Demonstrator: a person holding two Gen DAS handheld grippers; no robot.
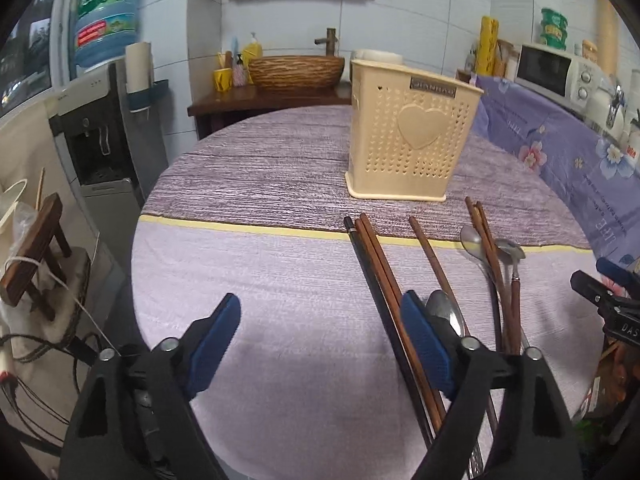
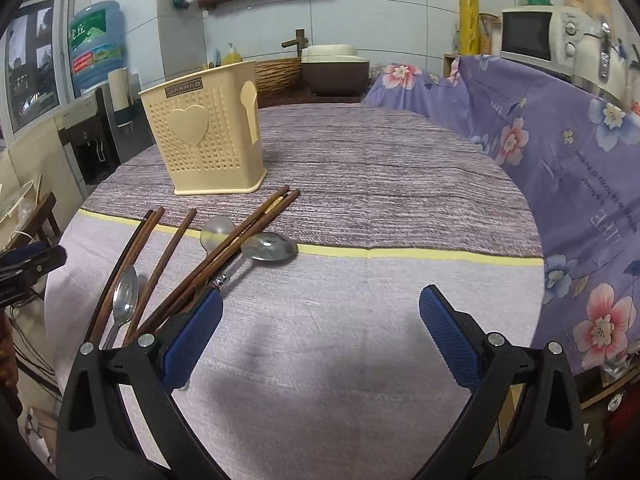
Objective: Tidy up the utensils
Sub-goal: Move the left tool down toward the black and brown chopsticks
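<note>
A cream perforated utensil holder [image 1: 408,136] with a heart on its side stands upright on the round table; it also shows in the right wrist view [image 2: 208,132]. Brown chopsticks [image 1: 380,256] and metal spoons [image 1: 474,242] lie loose on the cloth in front of it, seen too in the right wrist view as chopsticks [image 2: 248,224] and a large spoon [image 2: 270,247]. My left gripper [image 1: 320,320] is open and empty, just left of the pile. My right gripper [image 2: 320,312] is open and empty, just right of the pile.
The table [image 2: 360,300] wears a purple striped cloth with a yellow line. A floral purple cover [image 2: 560,152] drapes the right side. A water dispenser [image 1: 100,132], a wooden stool [image 1: 36,248] and cables stand off the left edge. A basin and microwave sit behind.
</note>
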